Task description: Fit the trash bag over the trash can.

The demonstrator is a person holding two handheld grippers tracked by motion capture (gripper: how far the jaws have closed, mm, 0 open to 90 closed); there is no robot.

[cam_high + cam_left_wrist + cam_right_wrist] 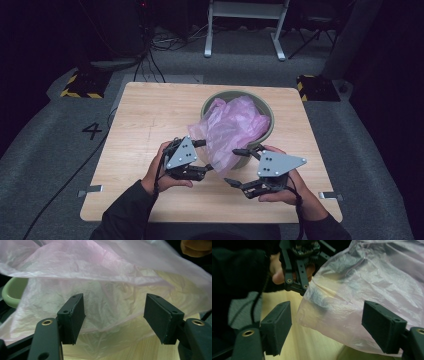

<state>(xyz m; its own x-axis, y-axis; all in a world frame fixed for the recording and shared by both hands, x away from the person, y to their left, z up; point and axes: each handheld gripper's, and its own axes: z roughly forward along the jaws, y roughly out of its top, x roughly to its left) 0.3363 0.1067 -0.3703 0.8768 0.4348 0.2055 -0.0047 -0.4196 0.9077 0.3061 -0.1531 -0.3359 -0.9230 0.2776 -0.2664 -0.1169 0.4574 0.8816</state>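
Nearest me, my left gripper [206, 156] and right gripper [240, 166] flank the hanging edge of the pink plastic bag [231, 127]. Both sets of jaws stand well apart; the film lies in the gap between each pair, and no pad appears to press it, though the dim light leaves some doubt. Beyond, the bag drapes out of the green bin [268, 131], on the far half of the wooden table [150, 115].

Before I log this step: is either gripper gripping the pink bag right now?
Left gripper: open, pink plastic bag beyond its jaws, not gripped.
Right gripper: open, bag's edge between the jaws, not gripped.
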